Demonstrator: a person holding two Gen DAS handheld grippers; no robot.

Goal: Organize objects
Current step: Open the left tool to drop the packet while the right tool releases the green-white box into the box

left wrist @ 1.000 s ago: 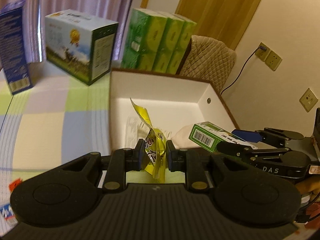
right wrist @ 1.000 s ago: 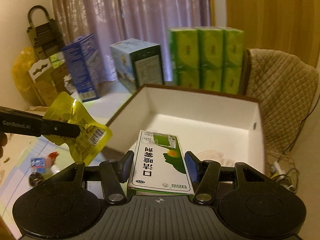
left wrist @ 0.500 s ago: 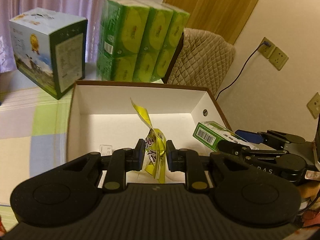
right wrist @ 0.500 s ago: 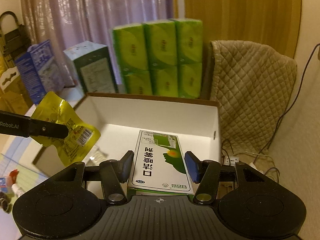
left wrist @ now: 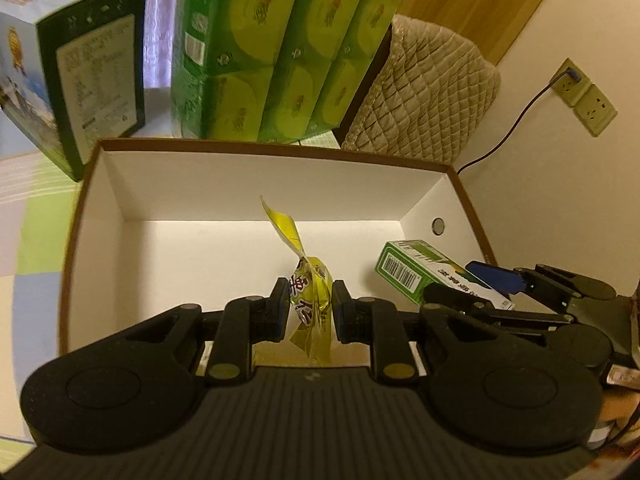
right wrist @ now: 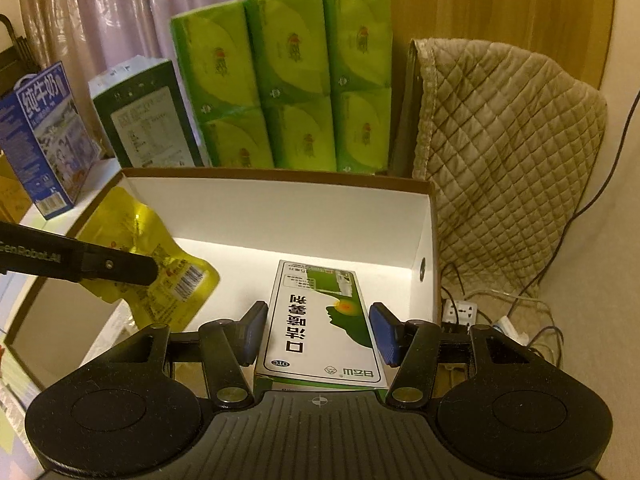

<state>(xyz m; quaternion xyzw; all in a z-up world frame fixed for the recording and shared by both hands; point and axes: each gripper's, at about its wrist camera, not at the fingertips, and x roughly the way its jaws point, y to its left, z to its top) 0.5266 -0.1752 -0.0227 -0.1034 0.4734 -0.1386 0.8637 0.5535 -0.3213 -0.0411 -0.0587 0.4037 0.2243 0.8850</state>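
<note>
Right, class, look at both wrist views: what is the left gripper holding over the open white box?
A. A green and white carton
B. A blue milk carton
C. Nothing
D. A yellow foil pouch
D: the left gripper is shut on the yellow pouch above the white box, while the green and white carton sits in the right gripper.

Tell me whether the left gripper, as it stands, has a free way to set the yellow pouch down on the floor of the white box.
Probably yes. The left gripper holds the yellow pouch over the open white box, whose floor ahead looks bare. The green carton in the right gripper sits off to the right side.
</note>
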